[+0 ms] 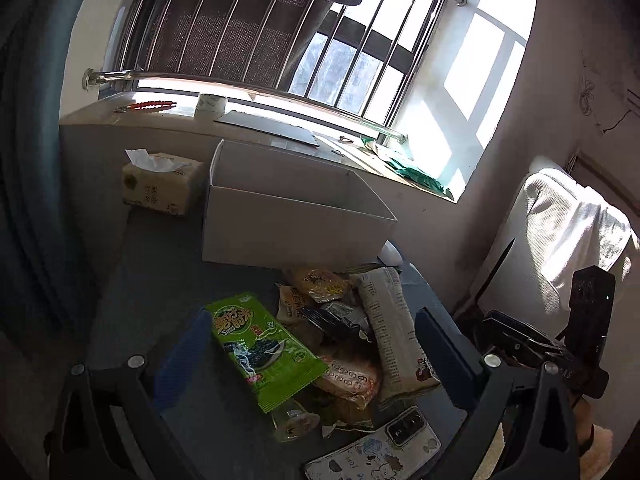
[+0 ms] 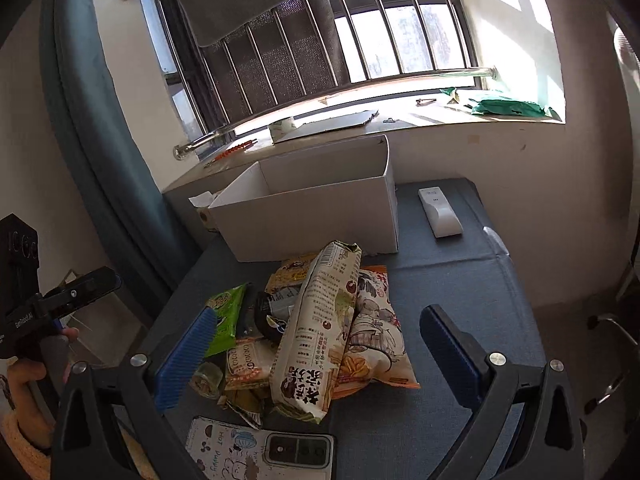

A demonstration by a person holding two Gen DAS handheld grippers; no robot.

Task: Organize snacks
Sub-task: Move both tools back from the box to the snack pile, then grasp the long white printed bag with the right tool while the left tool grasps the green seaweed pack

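**A loose heap, a phone underfoot, and an empty box waiting**

Both tongs hang spread wide above the snack pile (image 2: 316, 332) with nothing between their pads: the left tongs (image 1: 312, 352) over the green seaweed packet (image 1: 264, 348), the right tongs (image 2: 316, 344) over the tall cream packet (image 2: 316, 332). The snacks lie heaped on the grey worktop (image 2: 460, 280), just in front of the open white box (image 2: 312, 208), which looks empty.

The packets overlap, so closing on one could likely pinch a neighbour's edge and drag it along, or scatter the heap. The slick film bags may slide out of a shallow grip. A phone (image 2: 260, 452) lies touching the near edge of the pile; a low sweep could knock it. The light box might shift if bumped during a drop.
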